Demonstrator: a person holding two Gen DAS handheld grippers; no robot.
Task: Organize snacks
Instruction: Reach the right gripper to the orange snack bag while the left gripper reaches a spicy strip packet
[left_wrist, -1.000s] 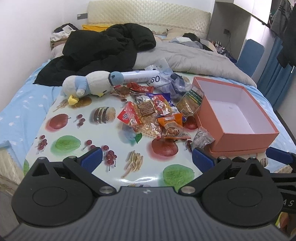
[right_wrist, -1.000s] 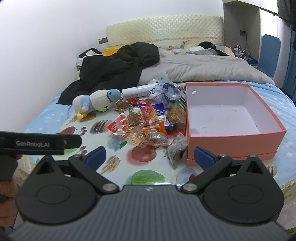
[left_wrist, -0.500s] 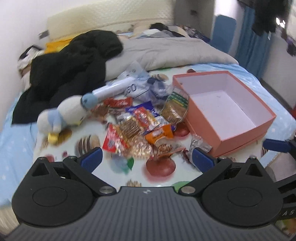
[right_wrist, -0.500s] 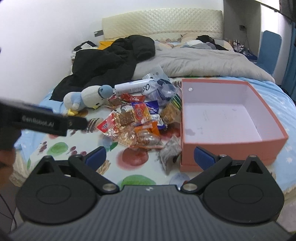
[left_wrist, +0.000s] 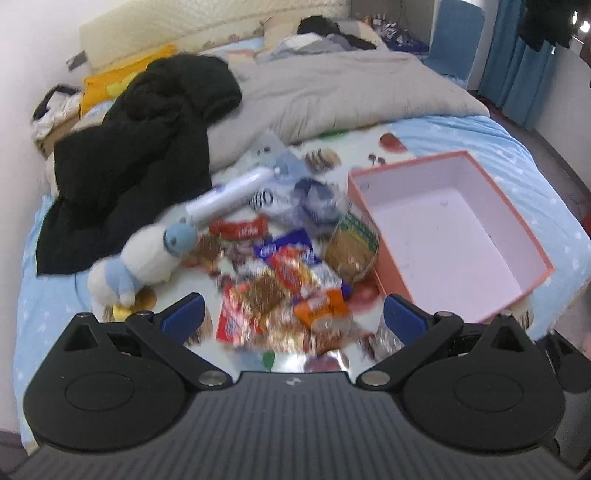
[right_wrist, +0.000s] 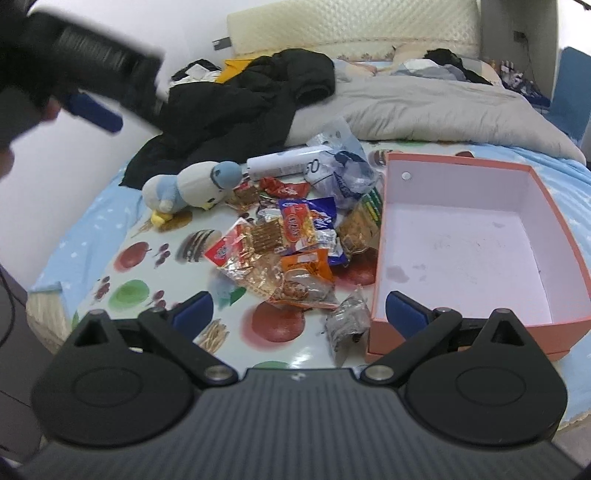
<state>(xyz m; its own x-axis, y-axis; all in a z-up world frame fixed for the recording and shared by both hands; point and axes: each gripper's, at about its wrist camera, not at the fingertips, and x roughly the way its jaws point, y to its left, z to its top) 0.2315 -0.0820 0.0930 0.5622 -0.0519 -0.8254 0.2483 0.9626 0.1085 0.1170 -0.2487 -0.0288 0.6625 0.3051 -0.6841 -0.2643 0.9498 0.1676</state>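
Observation:
A pile of snack packets (right_wrist: 288, 243) lies on a fruit-print mat (right_wrist: 133, 291) on the bed; it also shows blurred in the left wrist view (left_wrist: 291, 284). An empty pink box (right_wrist: 461, 236) stands open to the right of the pile and also shows in the left wrist view (left_wrist: 450, 229). A silver packet (right_wrist: 347, 321) lies beside the box's near corner. My left gripper (left_wrist: 291, 317) is open and empty, high above the pile. My right gripper (right_wrist: 299, 312) is open and empty, above the mat's near edge.
A blue-and-white plush bird (right_wrist: 192, 186) lies left of the pile, with a white tube (right_wrist: 284, 166) and clear bags (right_wrist: 343, 166) behind. A black jacket (right_wrist: 236, 103) and grey duvet (right_wrist: 417, 107) cover the far bed. The left gripper (right_wrist: 74, 74) crosses the upper left of the right wrist view.
My left gripper has risen and tilted down over the pile, and its view is blurred. My right gripper has moved closer to the mat. Both stay open.

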